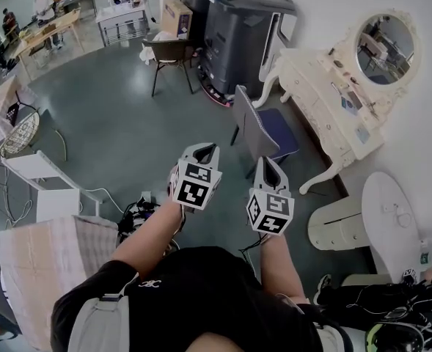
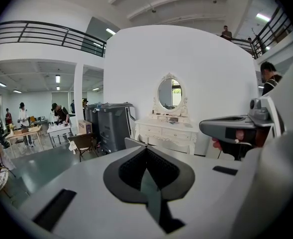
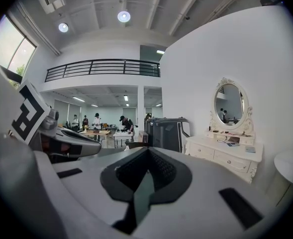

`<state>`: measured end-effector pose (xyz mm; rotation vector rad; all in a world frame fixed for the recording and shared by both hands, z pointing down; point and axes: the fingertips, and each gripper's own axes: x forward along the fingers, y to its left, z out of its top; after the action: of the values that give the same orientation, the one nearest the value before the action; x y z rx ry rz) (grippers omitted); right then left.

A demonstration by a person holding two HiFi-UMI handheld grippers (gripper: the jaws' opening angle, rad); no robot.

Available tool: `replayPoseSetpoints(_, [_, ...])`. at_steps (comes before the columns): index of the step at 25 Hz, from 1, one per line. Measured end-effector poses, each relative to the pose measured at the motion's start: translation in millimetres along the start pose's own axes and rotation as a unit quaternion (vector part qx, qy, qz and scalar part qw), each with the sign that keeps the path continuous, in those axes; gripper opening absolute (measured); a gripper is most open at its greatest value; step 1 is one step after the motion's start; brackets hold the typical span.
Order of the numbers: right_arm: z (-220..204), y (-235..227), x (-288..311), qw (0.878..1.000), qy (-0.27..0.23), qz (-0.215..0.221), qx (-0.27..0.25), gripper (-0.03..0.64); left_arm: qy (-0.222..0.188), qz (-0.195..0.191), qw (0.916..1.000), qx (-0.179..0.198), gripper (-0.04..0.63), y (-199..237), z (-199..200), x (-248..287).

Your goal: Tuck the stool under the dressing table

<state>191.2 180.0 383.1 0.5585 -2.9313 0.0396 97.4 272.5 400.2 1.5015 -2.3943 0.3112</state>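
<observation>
Head view: left gripper [image 1: 203,152] and right gripper [image 1: 268,169] both clenched, empty; stool [image 1: 263,129] just ahead, dressing table [image 1: 326,97] beyond-right. Uneven shove could skew stool into table leg.

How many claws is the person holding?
2. The left claw is in the middle of the head view. The right claw is just beside it, on the side nearer the dressing table. Both are shut and empty. None seems hidden.

Left gripper [image 1: 205,148] and right gripper [image 1: 265,161] closed (empty).
</observation>
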Motion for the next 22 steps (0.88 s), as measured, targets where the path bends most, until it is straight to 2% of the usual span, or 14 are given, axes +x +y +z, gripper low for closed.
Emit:
replayPoseSetpoints(3, [0,1,3,1.0,-0.001,-0.011,0.002,0.008,0.008,-0.007,0.9999,0.007,0.006,4,-4,2])
replayPoseSetpoints(11, [-15,-4,28,1.0,0.018,-0.016,0.004,0.008,0.023,-0.014,0.9996,-0.008,0.006,17,-20,23])
replayPoseSetpoints(22, [-9,-32,126,1.0,0.018,0.004,-0.003,0.008,0.033,0.007,0.9994,-0.006,0.006,60,0,102])
